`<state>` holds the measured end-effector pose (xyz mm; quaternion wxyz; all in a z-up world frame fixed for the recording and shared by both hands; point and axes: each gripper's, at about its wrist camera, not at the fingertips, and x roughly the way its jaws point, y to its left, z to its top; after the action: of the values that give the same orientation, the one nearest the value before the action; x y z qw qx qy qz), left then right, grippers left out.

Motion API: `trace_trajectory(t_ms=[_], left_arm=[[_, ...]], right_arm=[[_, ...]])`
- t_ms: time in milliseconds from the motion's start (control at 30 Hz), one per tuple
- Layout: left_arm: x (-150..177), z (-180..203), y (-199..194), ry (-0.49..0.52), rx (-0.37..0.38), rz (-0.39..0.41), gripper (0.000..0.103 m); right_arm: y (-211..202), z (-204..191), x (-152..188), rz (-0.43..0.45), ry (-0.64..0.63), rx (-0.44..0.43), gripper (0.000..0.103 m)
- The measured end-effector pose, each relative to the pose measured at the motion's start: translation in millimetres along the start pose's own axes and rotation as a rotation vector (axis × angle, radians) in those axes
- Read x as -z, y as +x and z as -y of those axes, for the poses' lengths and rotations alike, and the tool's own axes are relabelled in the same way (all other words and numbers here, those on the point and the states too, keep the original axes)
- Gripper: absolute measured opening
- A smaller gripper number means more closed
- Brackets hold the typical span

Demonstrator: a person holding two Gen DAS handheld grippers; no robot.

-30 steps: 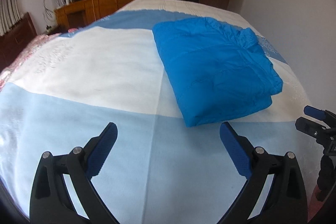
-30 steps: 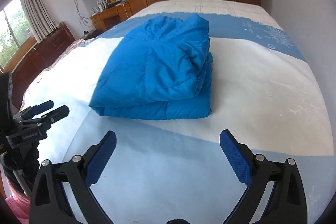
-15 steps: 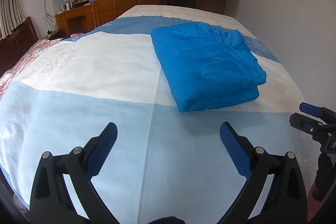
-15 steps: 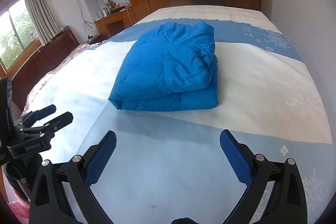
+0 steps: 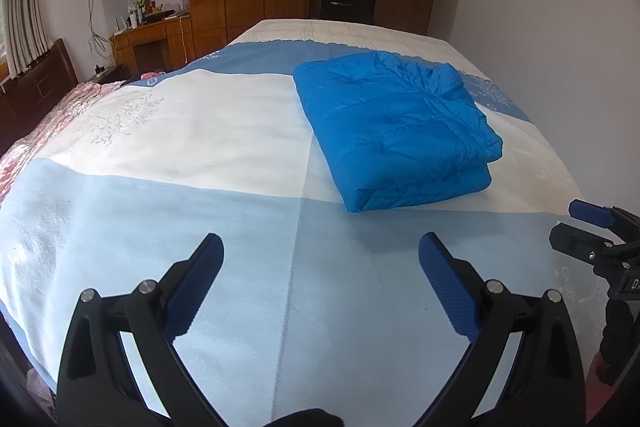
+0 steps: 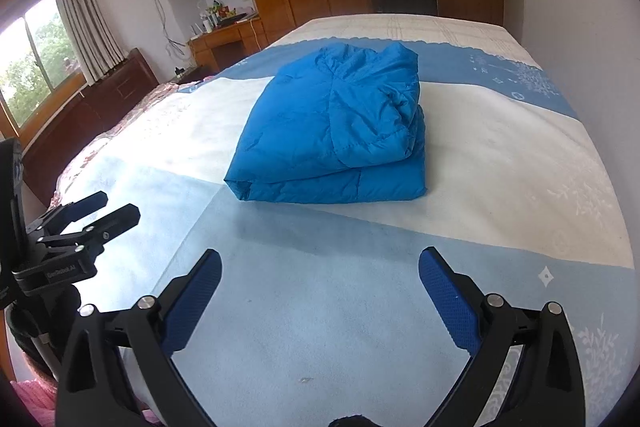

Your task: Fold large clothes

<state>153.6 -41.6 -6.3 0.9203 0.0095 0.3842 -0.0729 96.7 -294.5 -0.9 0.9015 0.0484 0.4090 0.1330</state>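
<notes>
Lying ahead of both tongs, well apart from them, one blue puffer jacket (image 5: pixel 394 131) rests on the bed (image 5: pixel 180 131), folded into a compact stack. Left tongs (image 5: pixel 320 267) and right tongs (image 6: pixel 320 283) are spread wide apart, holding nothing. Judgement: folding appears complete; any final tidying should press the loose upper layer flat without dragging the stack. Count: one jacket, two tongs.

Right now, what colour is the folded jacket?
Bright blue, quilted folded jacket; clearest in the right wrist view.
</notes>
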Motion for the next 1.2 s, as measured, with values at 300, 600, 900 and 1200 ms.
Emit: trace_trajectory(t_ms=[300,600,900,1200], left_arm=[[1.2,1.4,3.6,0.004,0.000,-0.012,0.097],[1.9,1.6,0.8,0.006,0.007,-0.007,0.097],[2.6,0.7,1.1,0.007,0.016,-0.012,0.097],[1.9,0.5,2.1,0.007,0.030,-0.020,0.097]], right_arm=[[0.6,2.0,-0.1,-0.004,0.003,-0.005,0.099],[1.6,2.7,0.5,-0.006,-0.006,-0.008,0.099],[2.9,4.2,0.6,-0.009,-0.006,-0.006,0.099],[4.4,5.6,0.2,-0.012,-0.008,-0.005,0.099]])
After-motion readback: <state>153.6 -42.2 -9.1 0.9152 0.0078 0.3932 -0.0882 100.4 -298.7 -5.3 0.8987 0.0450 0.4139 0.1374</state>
